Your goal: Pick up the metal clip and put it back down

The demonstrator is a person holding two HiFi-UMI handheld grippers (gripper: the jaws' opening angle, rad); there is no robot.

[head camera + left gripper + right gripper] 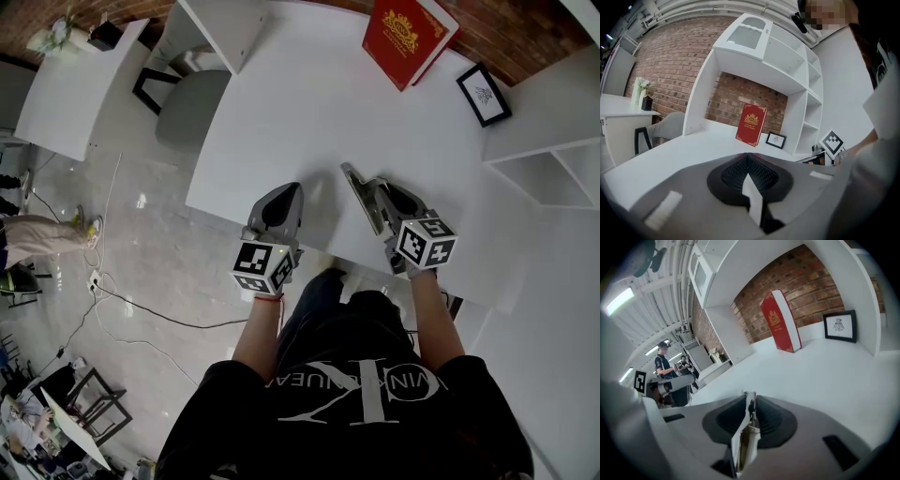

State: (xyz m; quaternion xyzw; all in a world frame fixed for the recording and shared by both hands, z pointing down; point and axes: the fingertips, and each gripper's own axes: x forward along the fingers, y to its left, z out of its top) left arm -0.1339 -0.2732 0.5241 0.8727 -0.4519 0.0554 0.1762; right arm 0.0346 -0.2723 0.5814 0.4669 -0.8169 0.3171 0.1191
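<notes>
The right gripper (373, 199) sits over the near right part of the white desk (300, 112). Its fingers are clamped on the metal clip (353, 181), a thin shiny strip that juts past the fingertips toward the far side. In the right gripper view the clip (747, 437) stands on edge between the dark pads of the right gripper (751, 399), pressed from both sides. No view shows whether the clip touches the desk top.

The left gripper (283, 199) is just to the left of it, also over the desk's near edge, and the two are close but apart. In the left gripper view the fingers of the left gripper (748, 161) are closed together with nothing between the ribbed pads. Each gripper carries a marker cube, on the left (262, 266) and on the right (427, 241), at its near end.

At the far right of the desk a red book (408, 33) leans upright against the brick wall. A small framed picture (484, 94) stands just to its right. White open shelves (553, 169) close off the desk's right side. A grey chair (187, 108) stands on the floor at the desk's far left.
</notes>
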